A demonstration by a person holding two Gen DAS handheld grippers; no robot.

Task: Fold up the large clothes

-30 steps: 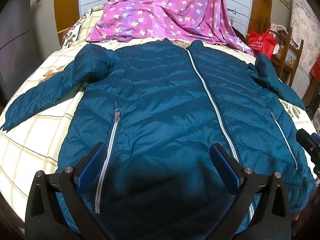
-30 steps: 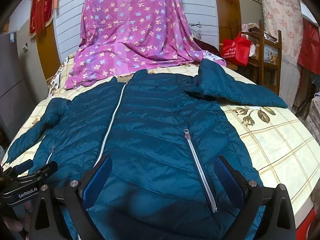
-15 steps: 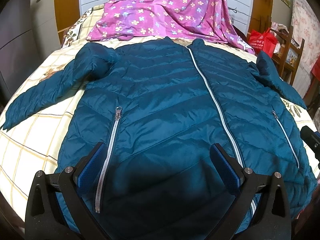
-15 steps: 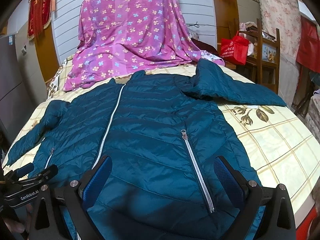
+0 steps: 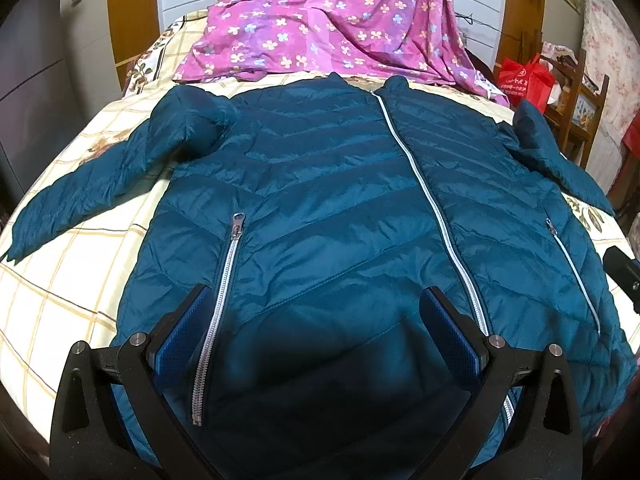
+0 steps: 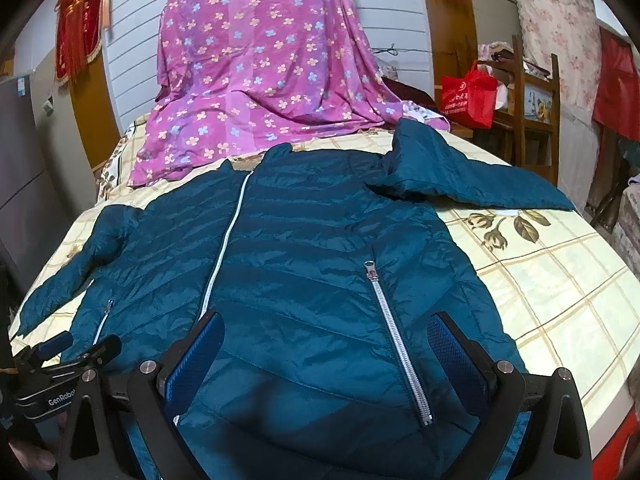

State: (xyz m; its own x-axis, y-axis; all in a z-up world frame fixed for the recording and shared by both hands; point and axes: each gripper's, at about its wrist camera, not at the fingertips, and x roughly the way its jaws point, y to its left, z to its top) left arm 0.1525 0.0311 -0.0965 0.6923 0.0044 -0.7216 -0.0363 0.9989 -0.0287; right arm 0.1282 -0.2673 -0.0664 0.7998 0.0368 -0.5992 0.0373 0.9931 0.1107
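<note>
A teal quilted jacket (image 5: 332,208) lies front up and zipped on the bed, sleeves spread out to both sides; it also shows in the right wrist view (image 6: 320,256). My left gripper (image 5: 316,332) is open and empty, hovering over the jacket's lower left hem by the left pocket zipper (image 5: 218,308). My right gripper (image 6: 324,352) is open and empty over the lower right hem, by the right pocket zipper (image 6: 396,344). The left gripper also shows at the left edge of the right wrist view (image 6: 52,364).
The bed (image 6: 560,288) has a cream checked sheet with flower prints. A pink flowered sheet (image 5: 320,20) drapes over the bed's far end. A wooden chair and red bag (image 6: 470,94) stand to the right of the bed.
Both grippers have drawn back and risen slightly; the jacket sits a little farther down in both views. Neither has closed; the jacket lies unmoved.
</note>
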